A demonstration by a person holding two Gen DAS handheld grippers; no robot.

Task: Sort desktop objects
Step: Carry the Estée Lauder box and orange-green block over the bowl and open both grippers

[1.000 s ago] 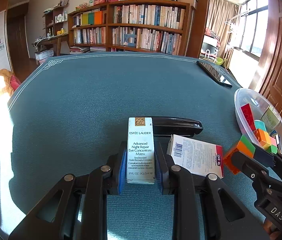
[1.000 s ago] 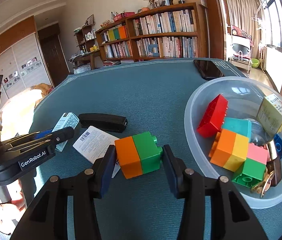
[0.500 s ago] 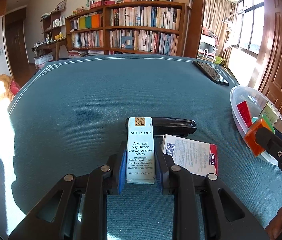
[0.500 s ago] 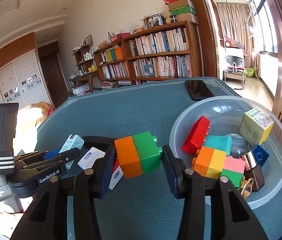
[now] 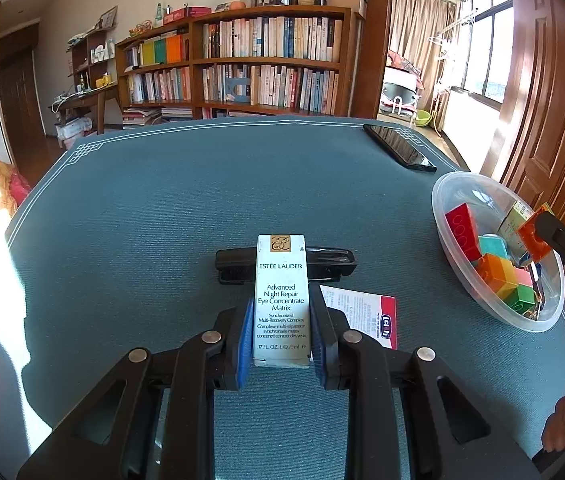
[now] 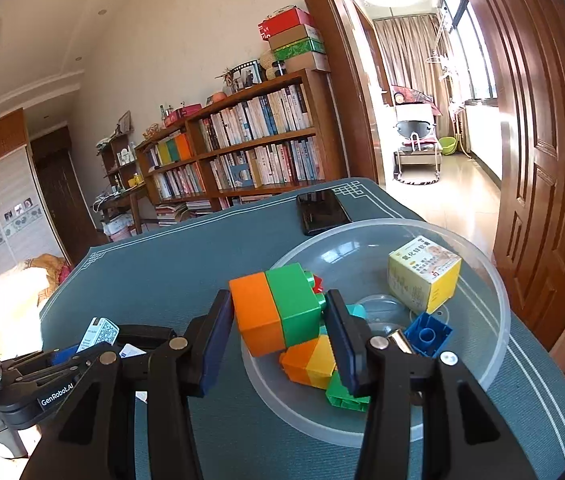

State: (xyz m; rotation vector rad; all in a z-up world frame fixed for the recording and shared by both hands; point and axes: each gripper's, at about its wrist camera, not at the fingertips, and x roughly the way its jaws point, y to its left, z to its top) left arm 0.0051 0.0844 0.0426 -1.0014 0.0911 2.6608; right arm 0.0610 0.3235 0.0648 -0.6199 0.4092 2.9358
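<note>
- The orange-and-green block (image 6: 278,308) sits clamped between the pads of the right hand-held gripper (image 6: 280,320), lifted above the near-left part of the clear plastic bowl (image 6: 494,292), with its orange half toward the left pad and its green half toward the right.
- The clear plastic bowl stands on the teal desk (image 5: 202,200) and holds a red block (image 5: 460,230), a teal block (image 5: 492,246), an orange-yellow block (image 6: 308,364), a green block (image 6: 342,394), a blue block (image 6: 428,334) and a small yellow carton (image 6: 424,278).
- The white Estée Lauder box (image 5: 281,300) is gripped along its long sides by the left hand-held gripper (image 5: 281,330), whose blue-lined pads press against it; this box is well to the left of the bowl.
- A black stapler (image 5: 286,264) lies across the desk just behind that box, left of the bowl.
- A white card with a red edge (image 5: 362,312) lies flat on the desk between the box and the bowl, partly under the left hand-held gripper's right finger.
- A black phone (image 5: 400,148) rests on the desk beyond the bowl, near the far edge.
- In the left wrist view the right hand-held gripper's tip, with the orange face of its block, hangs over the bowl's right side.
</note>
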